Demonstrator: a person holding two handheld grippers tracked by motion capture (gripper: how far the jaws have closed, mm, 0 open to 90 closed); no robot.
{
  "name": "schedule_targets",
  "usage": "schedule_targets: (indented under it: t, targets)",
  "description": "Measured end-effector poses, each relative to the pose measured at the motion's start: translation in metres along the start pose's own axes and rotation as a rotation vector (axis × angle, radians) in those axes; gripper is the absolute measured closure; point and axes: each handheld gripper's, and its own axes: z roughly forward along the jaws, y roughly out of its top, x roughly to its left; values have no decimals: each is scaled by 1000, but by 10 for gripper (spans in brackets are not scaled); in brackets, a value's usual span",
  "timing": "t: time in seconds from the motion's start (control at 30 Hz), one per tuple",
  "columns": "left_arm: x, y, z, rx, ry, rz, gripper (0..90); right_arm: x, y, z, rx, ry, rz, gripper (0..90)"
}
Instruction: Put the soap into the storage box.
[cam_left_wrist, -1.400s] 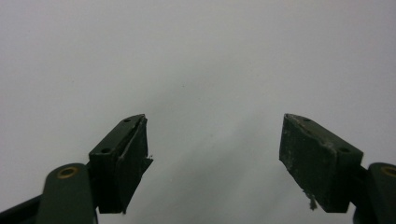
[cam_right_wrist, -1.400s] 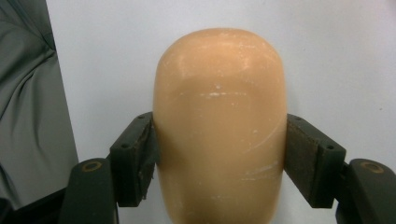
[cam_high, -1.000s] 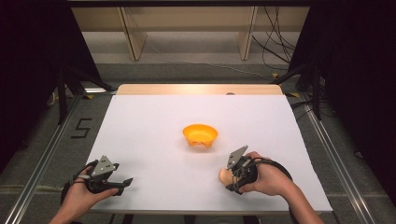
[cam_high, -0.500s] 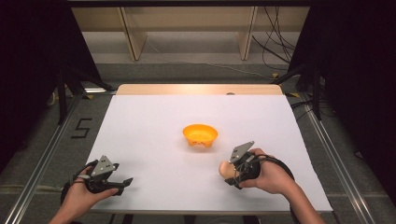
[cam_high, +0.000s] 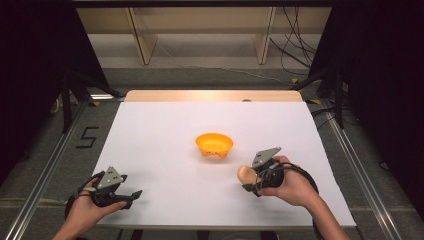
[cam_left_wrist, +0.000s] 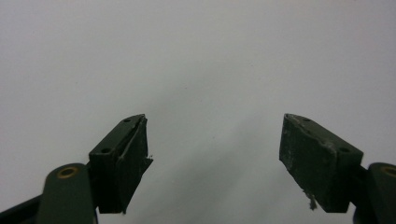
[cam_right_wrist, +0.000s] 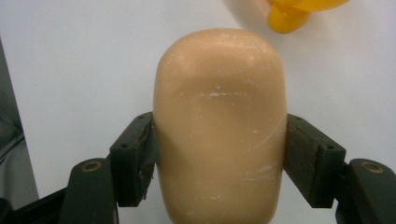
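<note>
The white worktop (cam_high: 165, 145) spans most of the high view, with a bare wooden strip along its far edge and grey floor on both sides. On the floor to the left, a black "5" (cam_high: 86, 137) is marked beside a metal rail.

Near the middle of the worktop stands a small orange bowl (cam_high: 214, 145), upright on stubby feet. One of those feet and part of its underside show at the top of the right gripper view (cam_right_wrist: 286, 17).

The person's right hand (cam_high: 292, 186) comes in from the lower right and holds the right claw (cam_high: 248, 176) above the near right part of the worktop, pointing left and a little toward the bowl but well apart from it. The left hand (cam_high: 86, 209) holds the left claw (cam_high: 136, 194) near the worktop's near left corner, far from the bowl.

The right claw (cam_right_wrist: 219, 154) is pinching a smooth, rounded beige object (cam_right_wrist: 219, 126), possibly a toy potato or bread roll, with both black pads pressed against its sides. In the high view it shows as a pale lump (cam_high: 244, 174) at the claw's tip.

The left claw (cam_left_wrist: 215, 158) is spread wide, with plain white worktop between its jaws.
</note>
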Motion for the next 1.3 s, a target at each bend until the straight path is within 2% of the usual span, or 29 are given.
schedule_targets:
  t: [0.03,0.1,0.13,0.23,0.3,0.33,0.37,0.4,0.43,0.47,0.53,0.63,0.73,0.8,0.87,0.9,0.97,1.0,1.07,1.1,1.13,1.17,1.2,1.23,1.27,1.3]
  targets:
    - [1,0,0,7,2,11,236,-1,0,-2,-5,-16,25,333]
    - [1,0,0,7,2,9,236,-3,0,-3,-16,-18,25,333]
    - [1,0,-1,6,2,9,236,-2,0,-4,-11,-33,47,333]
    - [1,0,-1,6,1,7,236,-5,1,-5,-20,-22,35,333]
    - [1,0,-1,7,6,9,236,-5,1,-6,-28,-41,52,333]
    - [0,0,0,2,6,-14,236,-6,2,-7,-22,-33,45,333]
    - [0,0,0,2,6,-14,236,-6,2,-7,-22,-33,45,333]
    - [0,0,0,0,15,0,236,-7,2,-7,-26,-33,49,333]
    - [0,0,-1,2,7,-8,236,-7,2,-7,-36,-41,56,333]
    - [3,1,-1,4,12,45,236,-7,3,-8,-28,-46,59,333]
    - [2,0,-1,1,8,21,236,-8,3,-7,-47,-38,61,333]
    - [2,1,-1,0,9,23,236,-9,3,-7,-56,-49,62,333]
    - [2,1,-1,-1,9,21,236,-11,4,-8,-56,-56,74,333]
    - [2,1,-1,-3,10,20,236,-15,6,-9,-57,-64,61,333]
    - [2,1,-1,-4,10,21,236,-16,7,-10,-44,-48,55,333]
    - [2,1,-1,-3,10,23,236,-17,8,-12,-48,-63,76,333]
    - [2,1,-1,-4,11,21,236,-19,10,-14,-30,-57,77,333]
    - [3,1,-1,-5,12,26,236,-20,10,-13,-37,-59,64,333]
    - [3,1,-1,-6,12,25,236,-21,11,-13,-32,-59,66,333]
    - [3,1,-1,-6,12,26,236,-23,14,-14,-29,-75,60,334]
    - [3,1,-2,5,14,31,236,-23,15,-15,-21,-63,71,333]
    - [2,1,-1,-5,11,30,236,-23,15,-15,-21,-63,71,333]
    - [2,1,-1,-5,11,28,236,-25,16,-14,-37,-69,57,333]
    - [2,1,-2,18,6,28,237,-27,18,-15,-31,-73,61,333]
    - [4,1,-2,15,8,50,236,-26,19,-16,-20,-64,81,334]
    - [4,1,-2,16,10,56,236,-27,20,-15,-29,-78,82,334]
